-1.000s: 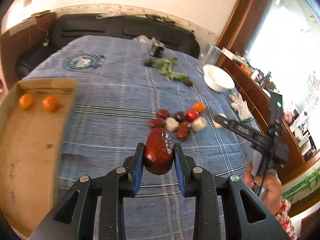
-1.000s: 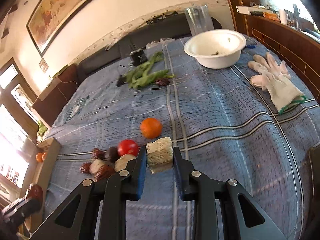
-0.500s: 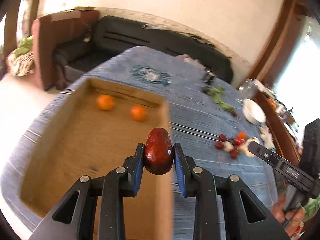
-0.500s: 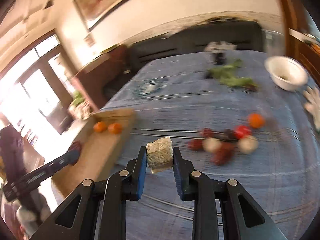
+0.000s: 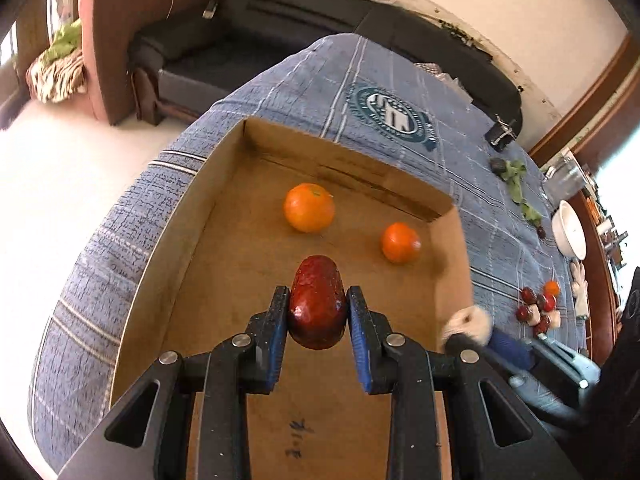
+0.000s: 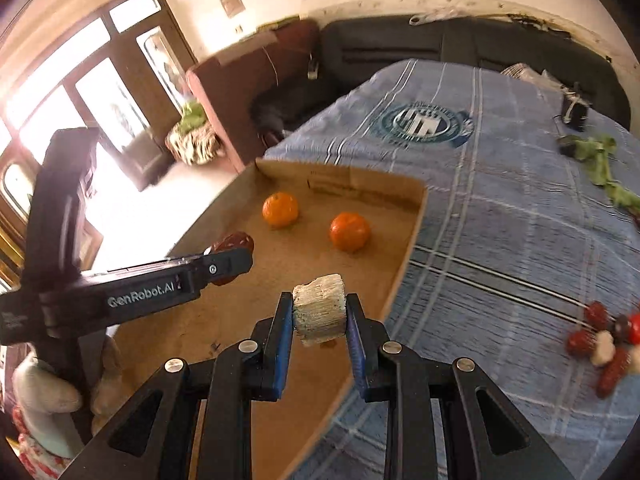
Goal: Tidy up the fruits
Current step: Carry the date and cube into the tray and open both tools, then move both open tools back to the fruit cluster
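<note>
Both grippers swung from the fruit pile to over the cardboard box (image 5: 224, 184). Left gripper (image 5: 318, 316) clamped on red date (image 5: 317, 304), right gripper (image 6: 319, 320) on pale chunk (image 6: 319, 314). Next: lower w/ care, release inside.

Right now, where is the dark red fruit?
The dark red fruit is clamped in the left gripper, held over the cardboard box, nearer the camera than the two oranges lying inside it.

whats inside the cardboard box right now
Two oranges lie apart on the floor of the box. The left tool holds a red fruit over it, not yet set down. The tools cover the near floor.
</note>
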Demonstrator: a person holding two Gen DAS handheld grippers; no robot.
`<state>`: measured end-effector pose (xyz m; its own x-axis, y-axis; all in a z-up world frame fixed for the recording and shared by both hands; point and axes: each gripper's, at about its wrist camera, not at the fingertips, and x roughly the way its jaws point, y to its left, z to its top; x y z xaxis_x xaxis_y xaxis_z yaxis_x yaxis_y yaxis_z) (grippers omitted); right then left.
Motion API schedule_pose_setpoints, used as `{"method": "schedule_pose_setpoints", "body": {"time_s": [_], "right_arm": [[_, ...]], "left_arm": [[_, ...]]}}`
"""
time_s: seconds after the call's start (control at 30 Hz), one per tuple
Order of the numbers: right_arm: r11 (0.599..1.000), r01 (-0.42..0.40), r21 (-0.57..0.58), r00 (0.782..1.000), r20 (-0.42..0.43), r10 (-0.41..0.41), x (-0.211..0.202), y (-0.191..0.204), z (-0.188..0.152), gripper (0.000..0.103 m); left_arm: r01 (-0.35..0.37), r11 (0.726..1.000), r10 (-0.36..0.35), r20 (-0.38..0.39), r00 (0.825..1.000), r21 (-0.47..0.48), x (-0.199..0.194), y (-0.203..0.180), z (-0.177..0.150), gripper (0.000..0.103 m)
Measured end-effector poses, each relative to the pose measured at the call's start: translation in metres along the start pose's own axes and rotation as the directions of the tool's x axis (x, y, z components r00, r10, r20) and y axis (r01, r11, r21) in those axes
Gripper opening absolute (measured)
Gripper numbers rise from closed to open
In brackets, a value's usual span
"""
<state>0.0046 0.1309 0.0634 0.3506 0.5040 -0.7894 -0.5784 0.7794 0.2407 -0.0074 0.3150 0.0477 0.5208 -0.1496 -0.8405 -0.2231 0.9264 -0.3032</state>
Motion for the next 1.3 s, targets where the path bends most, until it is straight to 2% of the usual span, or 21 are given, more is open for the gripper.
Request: {"method": "schedule_pose_setpoints", "body": {"time_s": [0.2,0.33,0.37,0.5,0.67,0.8,0.87,1.0,1.13,1.3], "right_arm": [[1.0,0.008,-0.018,0.998,-0.057,-0.009,0.033,0.007,0.004,0.028],[0.999,0.025,-0.036,0.998,-0.055,-0.027,0.042,0.01,0.006,0.029],[0.999,0.026,-0.041,0.998,-0.052,-0.028,0.042,0.011,0.006,0.029],[0.999,0.023,-0.044,1.0,-0.019,-0.024,0.029,0.012,0.005,0.039],[1.0,0.001,-0.004,0.998,0.058,0.0,-0.009,0.001,-0.006,0.048],[0.999,0.001,0.049,0.992,0.128,-0.008,-0.043,-0.015,-0.026,0.059],[0.996,0.004,0.087,0.989,0.148,-0.016,-0.058,-0.03,-0.037,0.06],[0.988,0.024,0.15,0.986,0.159,-0.048,-0.083,-0.062,-0.059,0.06],[0.975,0.08,0.207,0.979,0.17,-0.116,-0.111,-0.096,-0.085,0.06],[0.954,0.109,0.279,0.97,0.179,-0.163,-0.138,-0.133,-0.109,0.06]], "left_arm": [[-0.001,0.999,0.0,-0.032,0.999,-0.035,0.014,0.011,0.012,0.028],[-0.005,0.998,0.004,-0.028,1.0,-0.055,0.018,0.015,0.014,0.029],[-0.002,0.998,0.0,-0.029,1.0,-0.065,0.018,0.016,0.014,0.032],[0.02,0.994,-0.02,0.005,1.0,-0.103,0.004,0.021,0.012,0.037],[0.039,0.993,-0.027,0.105,0.994,-0.114,-0.036,0.012,0.002,0.05],[0.016,0.998,-0.004,0.197,0.98,-0.058,-0.069,-0.015,-0.02,0.069],[-0.004,1.0,0.007,0.234,0.972,-0.014,-0.08,-0.036,-0.033,0.072],[-0.017,0.997,-0.006,0.28,0.96,0.078,-0.093,-0.077,-0.059,0.073],[-0.045,0.987,-0.007,0.32,0.948,0.154,-0.097,-0.118,-0.084,0.073],[-0.067,0.974,-0.001,0.298,0.955,0.218,-0.088,-0.148,-0.099,0.073]]}}
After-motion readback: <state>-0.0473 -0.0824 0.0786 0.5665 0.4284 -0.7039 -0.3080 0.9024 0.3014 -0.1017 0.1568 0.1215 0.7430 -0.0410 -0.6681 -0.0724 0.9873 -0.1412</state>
